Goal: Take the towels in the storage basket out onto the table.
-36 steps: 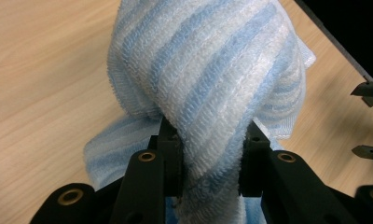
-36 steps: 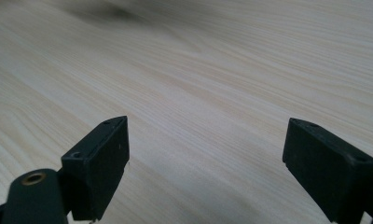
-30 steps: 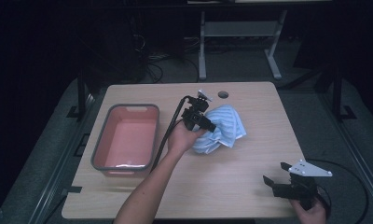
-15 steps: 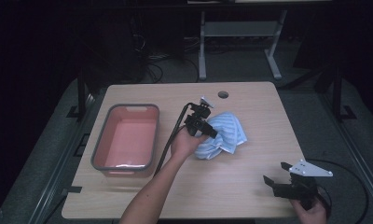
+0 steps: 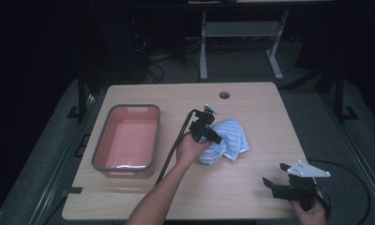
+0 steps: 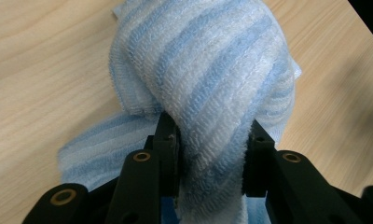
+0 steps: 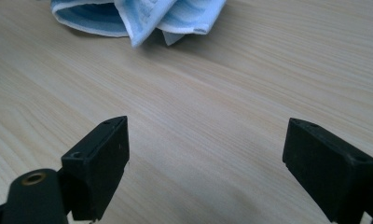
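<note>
A crumpled blue-and-white striped towel (image 5: 228,140) lies near the middle of the wooden table (image 5: 251,98). My left gripper (image 5: 213,137) is shut on a thick fold of the towel (image 6: 212,93), which bulges up between its jaws. My right gripper (image 5: 273,177) rests at the table's front right corner, open, with nothing but bare wood between its jaws. From the right gripper (image 7: 205,158) the towel's edge (image 7: 142,16) shows farther off at the top.
A pink bin with a grey rim (image 5: 127,140) sits on the left half of the table. A round cable hole (image 5: 224,95) is near the far edge. Metal frame legs (image 5: 204,51) stand on the floor behind the table.
My left gripper has dragged the towel toward the front of the table, bunching it up. The right gripper has stayed where it was.
</note>
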The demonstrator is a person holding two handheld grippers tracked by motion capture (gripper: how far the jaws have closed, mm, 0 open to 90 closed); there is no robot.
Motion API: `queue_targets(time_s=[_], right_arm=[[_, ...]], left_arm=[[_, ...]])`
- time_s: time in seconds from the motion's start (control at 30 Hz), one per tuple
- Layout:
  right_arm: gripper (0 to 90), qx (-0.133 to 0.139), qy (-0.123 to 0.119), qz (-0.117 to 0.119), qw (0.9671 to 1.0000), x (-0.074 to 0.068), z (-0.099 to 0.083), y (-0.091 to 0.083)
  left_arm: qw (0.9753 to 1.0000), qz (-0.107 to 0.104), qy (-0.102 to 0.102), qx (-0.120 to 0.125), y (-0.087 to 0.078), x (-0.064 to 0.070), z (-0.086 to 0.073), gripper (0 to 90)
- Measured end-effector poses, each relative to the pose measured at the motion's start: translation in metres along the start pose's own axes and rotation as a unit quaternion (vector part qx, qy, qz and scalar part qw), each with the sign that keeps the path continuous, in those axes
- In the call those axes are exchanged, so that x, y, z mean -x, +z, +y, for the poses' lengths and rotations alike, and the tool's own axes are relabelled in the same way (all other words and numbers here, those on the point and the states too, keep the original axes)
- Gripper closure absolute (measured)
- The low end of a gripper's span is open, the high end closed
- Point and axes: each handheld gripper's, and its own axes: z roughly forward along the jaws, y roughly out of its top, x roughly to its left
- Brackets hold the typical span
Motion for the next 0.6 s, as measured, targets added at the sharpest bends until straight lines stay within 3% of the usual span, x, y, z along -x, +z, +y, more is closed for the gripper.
queue_targets(time_s=[0.6], right_arm=[[14.1, -0.002, 0.003, 0.001, 1.0000, -0.0003, 0.0001, 0.0011]], left_arm=[[1.0000, 0.005, 0.002, 0.003, 0.0071, 0.0009, -0.0032, 56.6]])
